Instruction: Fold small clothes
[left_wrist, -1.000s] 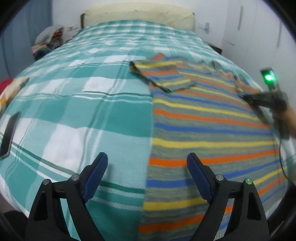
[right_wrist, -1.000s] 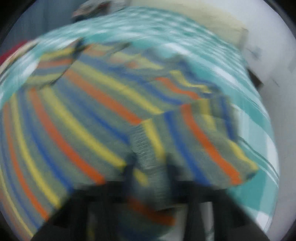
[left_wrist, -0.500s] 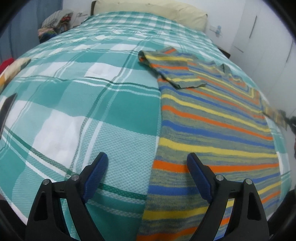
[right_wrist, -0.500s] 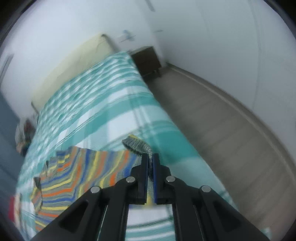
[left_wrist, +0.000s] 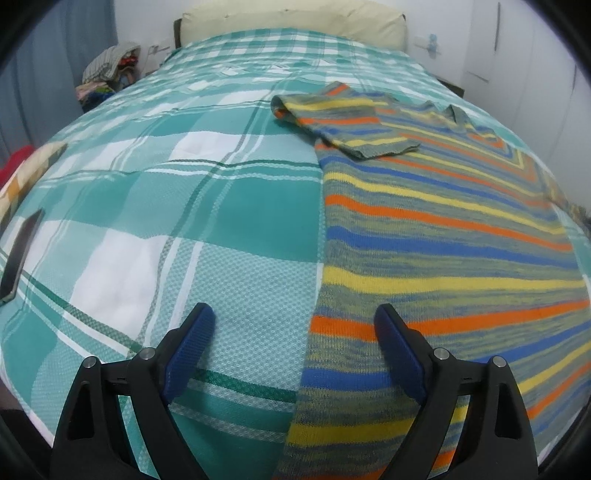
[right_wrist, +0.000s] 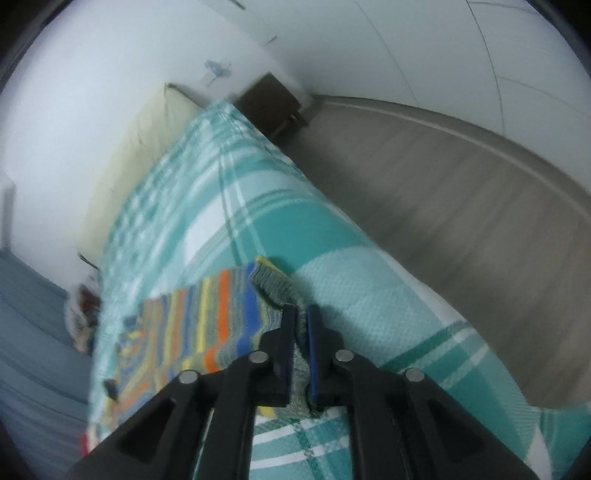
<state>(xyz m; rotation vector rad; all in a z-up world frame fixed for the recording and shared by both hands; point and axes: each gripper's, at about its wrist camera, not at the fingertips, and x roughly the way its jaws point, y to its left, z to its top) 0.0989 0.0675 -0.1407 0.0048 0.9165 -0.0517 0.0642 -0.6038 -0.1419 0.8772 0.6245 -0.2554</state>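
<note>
The right gripper (right_wrist: 301, 312) has its jaws narrow, with the grey ribbed cuff (right_wrist: 279, 286) of a sleeve of the striped sweater (left_wrist: 443, 236) between the blue pads (right_wrist: 314, 332); the jaws have just been opening a little, and whether the pads press on the knit cannot be told. The cuff rises out of the gap and lies back toward the sleeve's orange, blue and yellow bands, which spread over the right-hand edge of the bed (right_wrist: 332, 258), near the drop to the grey floor (right_wrist: 461, 206).

The left gripper (left_wrist: 293, 321) hangs over the bed with its jaws wide and nothing between them. Its left pad sits above the teal plaid bedcover (left_wrist: 147, 206), its right pad above the sweater's lower body, so the garment's straight left edge runs between the two.

The sweater lies flat on the bedcover, its other sleeve (left_wrist: 343, 118) folded across the chest. A cream pillow (left_wrist: 295, 18) lies at the head of the bed, a dark phone (left_wrist: 20, 254) near the left edge, and a heap of clothes (left_wrist: 107, 74) beside the bed.
</note>
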